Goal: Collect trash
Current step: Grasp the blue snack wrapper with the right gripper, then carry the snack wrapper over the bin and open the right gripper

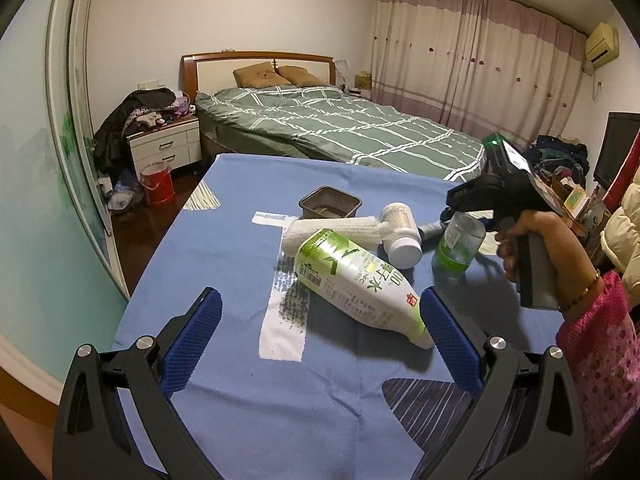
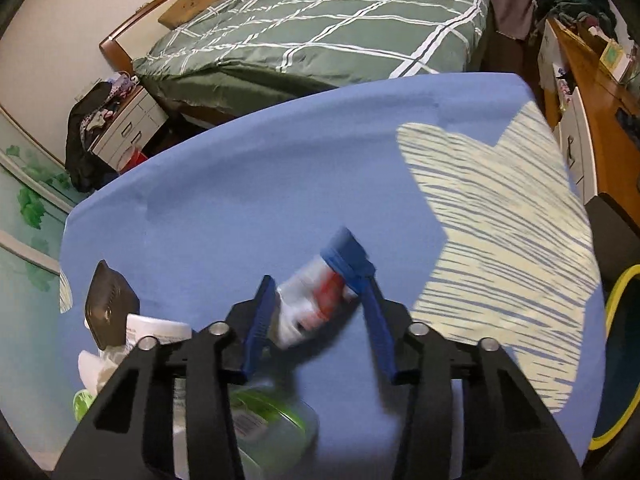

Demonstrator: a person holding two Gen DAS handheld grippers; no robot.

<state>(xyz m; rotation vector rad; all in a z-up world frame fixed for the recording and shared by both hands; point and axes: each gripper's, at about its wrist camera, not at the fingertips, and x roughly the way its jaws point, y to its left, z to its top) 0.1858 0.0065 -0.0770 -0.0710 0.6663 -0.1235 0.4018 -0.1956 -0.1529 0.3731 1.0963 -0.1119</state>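
Observation:
On the blue tablecloth [image 1: 224, 360] lies a white-and-green bottle [image 1: 360, 288] on its side, its neck end between the wide-apart fingers of my open left gripper [image 1: 320, 296], touching neither pad. Behind it lie a rolled white paper towel [image 1: 332, 232], a white pill bottle [image 1: 400, 236], a brown plastic tray [image 1: 330, 204] and a clear bottle with a green label [image 1: 456, 248]. My right gripper [image 2: 316, 280] points steeply down, its blue pads against a white-and-red tube with a blue cap [image 2: 316, 300]. The left wrist view shows this gripper [image 1: 450, 204] in a hand.
A person's hand and pink sleeve [image 1: 592, 340] are at the right. A yellow-rimmed bin [image 2: 616, 360] stands off the table's right edge. Beyond the table are a green bed [image 1: 340, 128], a white nightstand [image 1: 166, 146] and a red bucket [image 1: 157, 182].

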